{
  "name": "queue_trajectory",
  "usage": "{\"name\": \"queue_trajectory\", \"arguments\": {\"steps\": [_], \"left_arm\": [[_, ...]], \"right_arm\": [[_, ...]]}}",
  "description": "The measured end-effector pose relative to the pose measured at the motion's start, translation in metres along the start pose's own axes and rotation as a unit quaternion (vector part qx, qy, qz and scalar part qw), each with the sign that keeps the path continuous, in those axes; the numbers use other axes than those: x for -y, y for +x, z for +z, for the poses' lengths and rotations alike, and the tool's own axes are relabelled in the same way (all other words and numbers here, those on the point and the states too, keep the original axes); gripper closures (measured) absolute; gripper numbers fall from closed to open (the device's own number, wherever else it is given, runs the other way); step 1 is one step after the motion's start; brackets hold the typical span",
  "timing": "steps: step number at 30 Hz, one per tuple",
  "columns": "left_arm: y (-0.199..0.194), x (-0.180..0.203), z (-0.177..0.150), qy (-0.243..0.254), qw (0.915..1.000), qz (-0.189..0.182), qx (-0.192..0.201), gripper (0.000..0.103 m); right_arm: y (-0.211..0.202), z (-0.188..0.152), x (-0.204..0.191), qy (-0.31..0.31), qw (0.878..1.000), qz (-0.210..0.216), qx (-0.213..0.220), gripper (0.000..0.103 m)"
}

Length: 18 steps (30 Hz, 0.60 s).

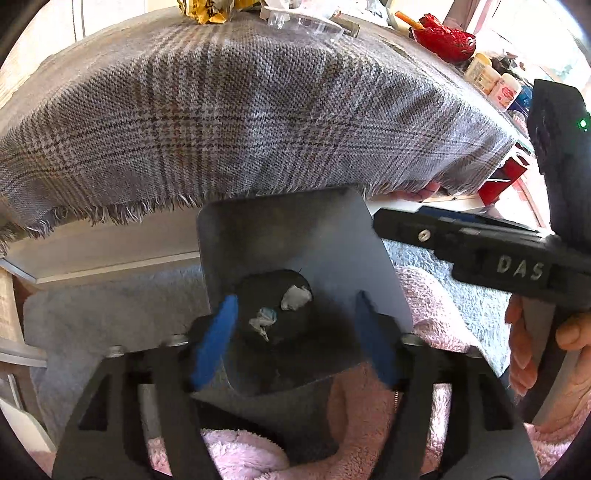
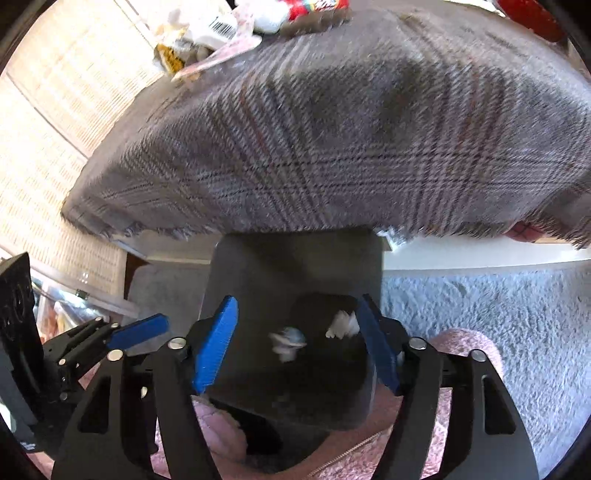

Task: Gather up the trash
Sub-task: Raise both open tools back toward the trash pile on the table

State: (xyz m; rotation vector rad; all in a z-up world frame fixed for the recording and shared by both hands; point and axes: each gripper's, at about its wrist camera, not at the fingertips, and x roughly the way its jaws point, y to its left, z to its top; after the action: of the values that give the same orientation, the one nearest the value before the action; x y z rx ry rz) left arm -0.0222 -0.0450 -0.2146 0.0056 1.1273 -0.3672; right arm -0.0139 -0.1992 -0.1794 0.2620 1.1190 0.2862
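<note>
A grey square bin stands below the table's front edge, also in the right wrist view. Inside it lie a white scrap and a bluish crumpled scrap on a dark liner; both also show in the right wrist view, the white scrap and the bluish scrap. My left gripper is open and empty over the bin's mouth. My right gripper is open and empty over the bin too. More trash, yellow wrappers and clear plastic, lies on the table's far side.
The table wears a grey plaid cloth with a fringed edge. A red object and small bottles stand at its right end. Grey carpet and pink fleece lie below. The right gripper's body is beside the bin.
</note>
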Motion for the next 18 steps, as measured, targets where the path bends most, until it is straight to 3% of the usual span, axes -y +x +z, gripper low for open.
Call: {"name": "queue_trajectory", "arguments": {"steps": [1, 6, 12, 18], "left_arm": [[-0.002, 0.001, 0.001, 0.002, 1.0, 0.005, 0.005, 0.008], [-0.013, 0.005, 0.006, 0.01, 0.9997, 0.015, 0.015, 0.008], [-0.027, -0.005, 0.013, -0.018, 0.9997, 0.004, 0.019, 0.008], [-0.047, -0.01, 0.026, 0.007, 0.9973, 0.058, 0.044, 0.008]], "right_arm": [[-0.003, 0.001, 0.002, 0.001, 1.0, -0.008, 0.008, 0.015], [-0.027, 0.011, 0.014, 0.005, 0.998, -0.04, 0.044, 0.004], [-0.051, 0.025, 0.014, 0.003, 0.995, -0.042, 0.085, 0.003], [-0.062, 0.051, -0.006, -0.023, 0.992, -0.036, 0.118, 0.003]]}}
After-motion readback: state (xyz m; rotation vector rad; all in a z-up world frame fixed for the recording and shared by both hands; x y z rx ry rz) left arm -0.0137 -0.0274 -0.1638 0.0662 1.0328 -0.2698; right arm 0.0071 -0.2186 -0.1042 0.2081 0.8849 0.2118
